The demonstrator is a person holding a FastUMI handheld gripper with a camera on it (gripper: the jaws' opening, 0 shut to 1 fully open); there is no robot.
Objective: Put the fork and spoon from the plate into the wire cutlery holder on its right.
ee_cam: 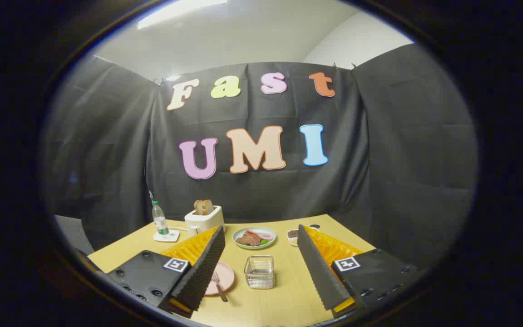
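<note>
At the left of the frame, toward the back of the yellow worktop [284,299], a clear water bottle [159,220] with a green cap stands upright on a small white square coaster [166,235]. Just right of it sits a white toaster [204,219] with two slices of toast [203,206] poking out of its top.

Lower in the frame, the tool [261,265] hovers above the worktop with its fingers spread wide apart and nothing between the pads. Beside the left finger [202,268] lies a pink plate [225,276], partly hidden by that finger. A fork [219,286] rests on the plate with its tines on the pink surface and its dark handle reaching off the near rim. I cannot make out the spoon.

Right of the plate, near the middle of the frame and in the gap between the two fingers, stands the wire cutlery holder [259,271], upright and apart from the plate. Beyond it, a pale green dish [254,238] carries meat, a pink slice and some greens. Further right, a small bowl [293,235] of dark bits peeks from behind the right finger [320,270].
</note>
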